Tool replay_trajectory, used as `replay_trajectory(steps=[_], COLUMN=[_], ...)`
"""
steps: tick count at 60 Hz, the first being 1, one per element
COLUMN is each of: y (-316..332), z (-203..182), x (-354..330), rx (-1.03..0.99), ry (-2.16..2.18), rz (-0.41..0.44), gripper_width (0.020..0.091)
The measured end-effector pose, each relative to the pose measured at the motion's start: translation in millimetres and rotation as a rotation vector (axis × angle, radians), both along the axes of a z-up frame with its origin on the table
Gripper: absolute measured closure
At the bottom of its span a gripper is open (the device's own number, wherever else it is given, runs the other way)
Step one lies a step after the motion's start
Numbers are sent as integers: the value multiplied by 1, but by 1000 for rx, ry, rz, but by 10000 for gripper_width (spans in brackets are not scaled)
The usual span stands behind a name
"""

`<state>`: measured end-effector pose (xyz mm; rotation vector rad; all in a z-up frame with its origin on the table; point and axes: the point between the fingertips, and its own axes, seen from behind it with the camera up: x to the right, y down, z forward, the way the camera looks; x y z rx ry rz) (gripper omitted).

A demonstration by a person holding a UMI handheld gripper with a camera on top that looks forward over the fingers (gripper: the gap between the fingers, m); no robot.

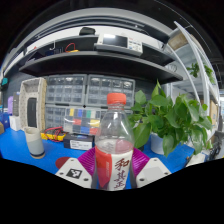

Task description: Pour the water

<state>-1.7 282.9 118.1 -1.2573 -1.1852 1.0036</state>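
A clear plastic bottle (113, 140) with a red cap, a red and white label and red liquid in its lower half stands upright between my fingers. My gripper (113, 172) is shut on the bottle, with both purple pads pressed against its lower body at the label. The left finger (76, 168) and the right finger (150, 168) show white with black markers on either side. The bottle's base is hidden below my fingers.
A blue table top (20, 150) runs underneath. A white cup or container (34, 118) stands to the left. A leafy green potted plant (172, 120) is close on the right. Drawer cabinets (70, 95) and shelves (100, 55) with equipment rise behind.
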Motion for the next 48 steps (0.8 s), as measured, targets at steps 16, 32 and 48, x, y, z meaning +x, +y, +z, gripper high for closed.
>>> replay_trajectory(steps=[16, 32, 48], y=[-7, -69, -145], z=[-1, 21, 47], x=[-6, -42, -92], rx=[68, 578, 1254], ry=[-51, -98, -69], rz=[-4, 65, 136], gripper_width=[711, 710, 712])
